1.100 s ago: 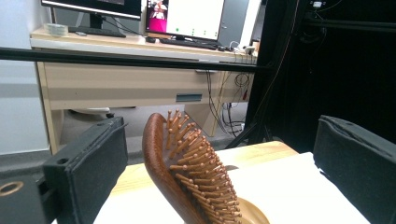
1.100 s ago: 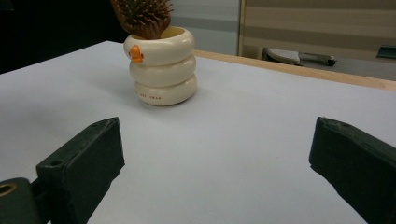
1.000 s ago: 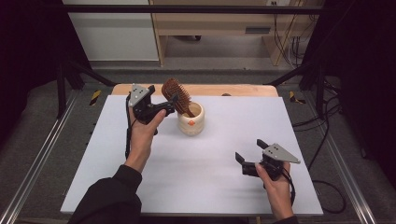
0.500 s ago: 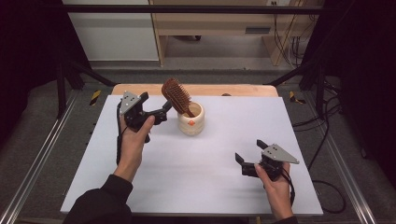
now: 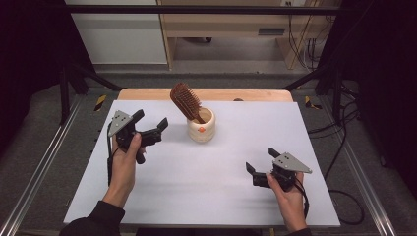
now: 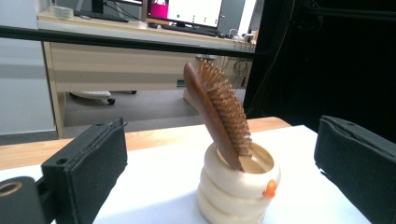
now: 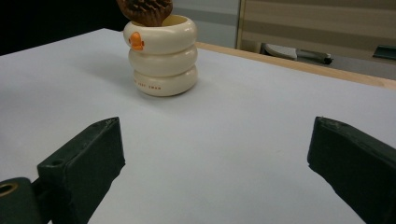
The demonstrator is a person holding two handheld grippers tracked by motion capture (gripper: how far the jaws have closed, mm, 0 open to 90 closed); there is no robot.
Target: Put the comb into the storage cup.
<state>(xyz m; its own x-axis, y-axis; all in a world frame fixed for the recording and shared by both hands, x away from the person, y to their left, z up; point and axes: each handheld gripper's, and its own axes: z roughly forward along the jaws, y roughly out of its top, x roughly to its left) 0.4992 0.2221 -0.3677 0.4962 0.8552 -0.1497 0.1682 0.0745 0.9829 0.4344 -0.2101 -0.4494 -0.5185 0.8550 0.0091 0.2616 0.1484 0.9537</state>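
Standing handle-down in the cream ribbed cup (image 5: 201, 126) at the worktop's (image 5: 196, 182) far centre, the wooden hairbrush (image 5: 186, 102) leans left. The left gripper (image 5: 149, 129), jaws released, hangs well apart to its left. The right gripper (image 5: 260, 166), jaws released, rests near the front.

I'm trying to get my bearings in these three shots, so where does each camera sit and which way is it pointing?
High view: fixed above the person's side, looking forward and down on the white table; both forearms, the left gripper and right gripper show.
Left gripper view: rides the left gripper, looking at the hairbrush leaning in the cream cup; its open jaws show.
Right gripper view: low over the table, facing the cup from farther off; its open jaws show.
All three share the cup and hairbrush.
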